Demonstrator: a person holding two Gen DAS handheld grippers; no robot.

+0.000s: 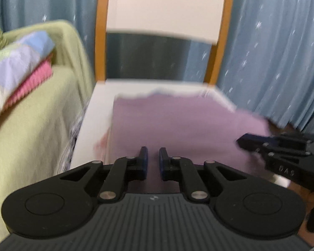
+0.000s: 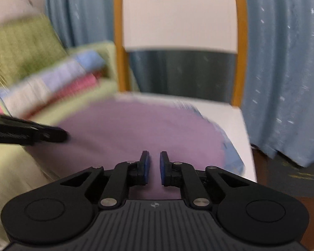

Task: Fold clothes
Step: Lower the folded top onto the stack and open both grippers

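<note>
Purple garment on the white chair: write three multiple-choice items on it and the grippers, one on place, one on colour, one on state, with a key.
1. Where does the purple garment lie?
A. on the white chair seat
B. on the green sofa
C. on the floor

2. What colour is the cloth under the pale patchwork one in the folded stack?
A. yellow
B. pink
C. black

3. How stand the jaws of the left gripper?
A. clamped on the garment
B. slightly apart, holding nothing
C. out of view

Key: 1 A, white seat shows around it; 2 B, pink edge shows below; 3 B, a gap shows between the pads.

text: "DAS" | on: right tool (image 1: 240, 141) body | left wrist view
</note>
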